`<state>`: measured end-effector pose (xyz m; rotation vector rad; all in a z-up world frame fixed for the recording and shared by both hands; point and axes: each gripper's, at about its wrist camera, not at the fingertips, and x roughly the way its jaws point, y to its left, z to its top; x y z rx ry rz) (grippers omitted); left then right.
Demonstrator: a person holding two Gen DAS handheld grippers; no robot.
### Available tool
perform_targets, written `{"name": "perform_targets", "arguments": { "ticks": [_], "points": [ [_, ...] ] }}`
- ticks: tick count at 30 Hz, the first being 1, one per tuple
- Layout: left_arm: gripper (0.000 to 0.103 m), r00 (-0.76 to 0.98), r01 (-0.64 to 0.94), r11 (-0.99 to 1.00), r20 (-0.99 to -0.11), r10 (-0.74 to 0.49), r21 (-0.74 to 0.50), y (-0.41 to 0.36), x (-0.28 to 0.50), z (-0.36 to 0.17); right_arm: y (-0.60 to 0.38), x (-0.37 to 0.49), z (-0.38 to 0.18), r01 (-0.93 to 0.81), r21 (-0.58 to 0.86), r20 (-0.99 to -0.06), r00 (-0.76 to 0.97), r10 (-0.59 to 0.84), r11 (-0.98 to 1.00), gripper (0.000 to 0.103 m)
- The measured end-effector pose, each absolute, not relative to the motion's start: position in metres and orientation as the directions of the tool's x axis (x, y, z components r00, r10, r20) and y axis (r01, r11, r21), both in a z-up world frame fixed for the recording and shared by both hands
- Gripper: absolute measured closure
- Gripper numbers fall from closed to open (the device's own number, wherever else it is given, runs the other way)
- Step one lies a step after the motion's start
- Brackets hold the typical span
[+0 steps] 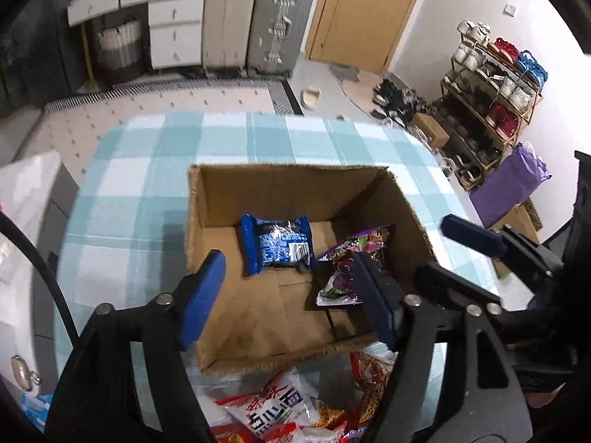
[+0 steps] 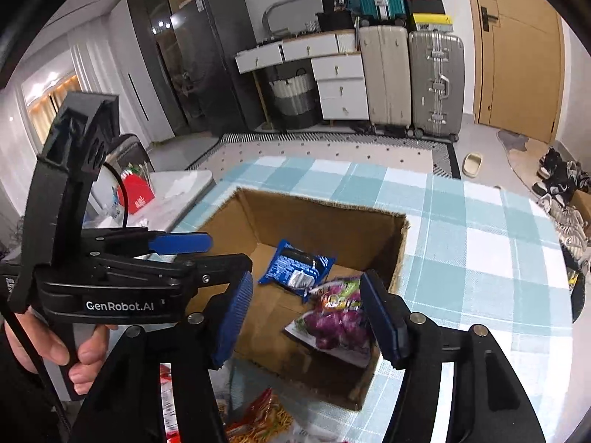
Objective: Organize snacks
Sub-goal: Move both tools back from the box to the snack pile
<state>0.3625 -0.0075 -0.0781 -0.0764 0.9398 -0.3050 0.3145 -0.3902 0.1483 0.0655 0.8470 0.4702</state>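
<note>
An open cardboard box [image 1: 258, 184] [image 2: 332, 221] stands on the checked tablecloth. Inside lie a blue snack packet [image 1: 277, 245] [image 2: 297, 269] and a purple snack packet [image 1: 351, 262] [image 2: 338, 317]. My left gripper [image 1: 291, 295] is open and empty above the box's near half. My right gripper [image 2: 308, 321] is open and empty over the box, above the purple packet; it also shows at the right of the left wrist view [image 1: 469, 236]. The left gripper appears at the left of the right wrist view [image 2: 181, 243]. A pile of loose snack packets [image 1: 288, 406] [image 2: 258, 417] lies on the table before the box.
The table with the teal checked cloth [image 1: 147, 184] [image 2: 480, 258] ends in a rounded far edge. A white side table [image 2: 177, 192] stands to the left. Suitcases [image 2: 413, 81], drawers and a shoe rack [image 1: 491, 103] stand around the room.
</note>
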Motion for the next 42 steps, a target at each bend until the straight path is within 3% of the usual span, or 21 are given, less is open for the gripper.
{"name": "perform_targets", "arguments": {
  "ticks": [2,6,9,15,18,22,25,35,42],
  "points": [
    [0.026,0.584,0.22,0.957,-0.761,-0.283,-0.187,-0.006,0.349,-0.066,-0.394,0.302,0.16,-0.374,0.248,-0.678,0.592,0.436,0.894,0.031],
    [0.023,0.644,0.228,0.962,-0.717,-0.267,-0.153,-0.005,0.32,-0.042,-0.399,0.275,0.179,-0.385,0.239,-0.627,0.639,0.444,0.891,0.029],
    [0.021,0.689,0.222,0.965,-0.679,-0.255,-0.137,-0.004,0.299,-0.029,-0.401,0.253,0.19,-0.39,0.242,-0.588,0.67,0.454,0.889,0.018],
    [0.017,0.735,0.196,0.971,-0.634,-0.239,-0.138,0.002,0.255,-0.012,-0.407,0.202,0.201,-0.375,0.299,-0.508,0.716,0.479,0.878,0.017],
    [0.017,0.746,0.218,0.969,-0.619,-0.243,-0.117,0.005,0.232,-0.011,-0.408,0.179,0.203,-0.376,0.302,-0.49,0.727,0.481,0.876,0.013],
    [0.014,0.767,0.198,0.976,-0.606,-0.214,-0.093,0.015,0.198,-0.02,-0.414,0.148,0.203,-0.378,0.333,-0.461,0.734,0.499,0.864,0.009],
    [0.001,0.761,0.165,0.975,-0.609,-0.223,-0.15,0.03,0.177,-0.029,-0.418,0.128,0.201,-0.372,0.335,-0.447,0.746,0.493,0.866,0.006],
    [0.001,0.77,0.164,0.976,-0.599,-0.219,-0.146,0.05,0.117,-0.058,-0.42,0.082,0.185,-0.368,0.331,-0.455,0.744,0.489,0.869,0.003],
    [0.001,0.69,0.185,0.961,-0.668,-0.277,-0.207,0.053,0.103,-0.101,-0.419,0.069,0.172,-0.379,0.318,-0.462,0.739,0.491,0.869,0.001]
  ]
}}
